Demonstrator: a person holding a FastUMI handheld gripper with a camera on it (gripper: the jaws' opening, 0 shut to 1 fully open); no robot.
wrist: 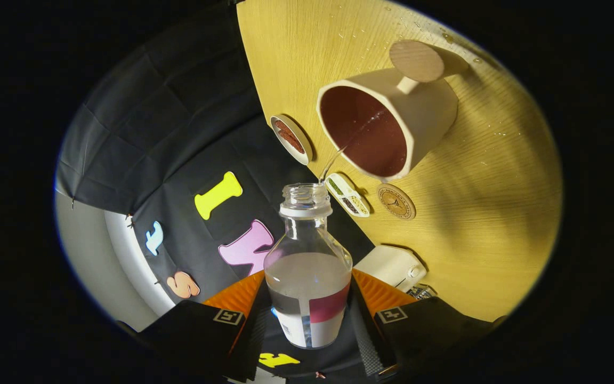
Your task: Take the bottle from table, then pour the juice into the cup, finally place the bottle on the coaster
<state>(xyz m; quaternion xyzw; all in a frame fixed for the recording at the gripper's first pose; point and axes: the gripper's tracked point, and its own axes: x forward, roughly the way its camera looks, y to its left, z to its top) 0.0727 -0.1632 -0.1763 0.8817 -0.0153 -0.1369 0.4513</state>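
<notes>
Gripper view, tilted so that the table (499,213) stands steeply on the right and the dark booth wall (168,133) on the left. The jaws (307,314) are closed on the lower body of the bottle (308,277), one finger (256,320) pressing its left side and the other on its right, so the bottle sits between them with its neck pointing away from the camera. The bottle is clear, uncapped, and roughly half full of a pale cloudy liquid (its label wraps the base, next to the fingers). From the open mouth a thin stream of liquid (333,162) arcs up and to the right into the cup (392,125), which stands on the wooden table just beyond the bottle's neck; the cup is cream outside, dark reddish inside, with a round wooden knob handle on its side. Left of the cup lies a small round dish (291,140) with a reddish-brown centre. Between the bottle mouth and the cup lies an oblong white piece with dark patches (347,194), and just right of it a round brown coaster (396,201), bare and apart from the bottle. Nearer the fingers, a white boxy object (392,266) rests at the table's edge. Scattered droplets (371,48) mark the table beyond the cup.
</notes>
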